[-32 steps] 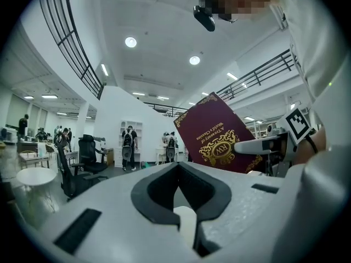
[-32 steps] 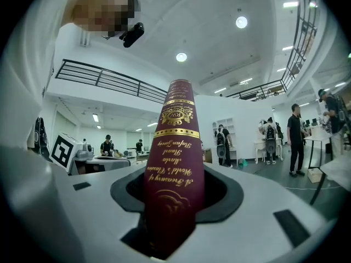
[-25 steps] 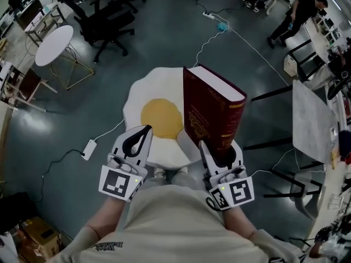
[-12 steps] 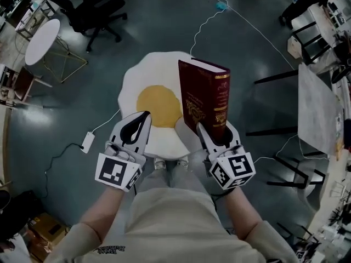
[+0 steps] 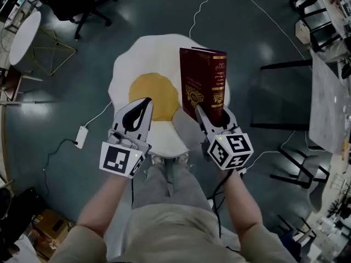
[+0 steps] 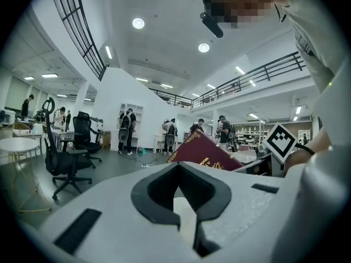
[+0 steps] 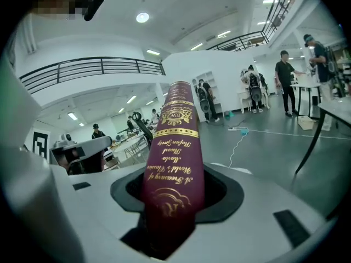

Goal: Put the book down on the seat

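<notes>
To do this step well, the left gripper (image 5: 143,106), hovering at about 6 o'clock of the yolk, should keep off the landing spot. The white, fried-egg-shaped seat cushion with a round yellow centre (image 5: 127,59) lies bare and offers its widest flat area at that centre. The thick maroon hardback book with gilt lettering (image 5: 203,84) stands on end at about 3 o'clock of the yolk, over the cushion's right edge, so it is not yet lying down. I judge it should be carried towards 9 o'clock, tipped onto its broad cover and lowered gently, and let go only once the cushion bears it; released upright at the rim, it would likely topple to the floor. On the fingers: the left gripper's two meet at their tips and hold nothing. The right gripper (image 5: 213,119) has its fingers spread wide and clamped on the book's lower end, one on each cover, with the spine facing its camera.
</notes>
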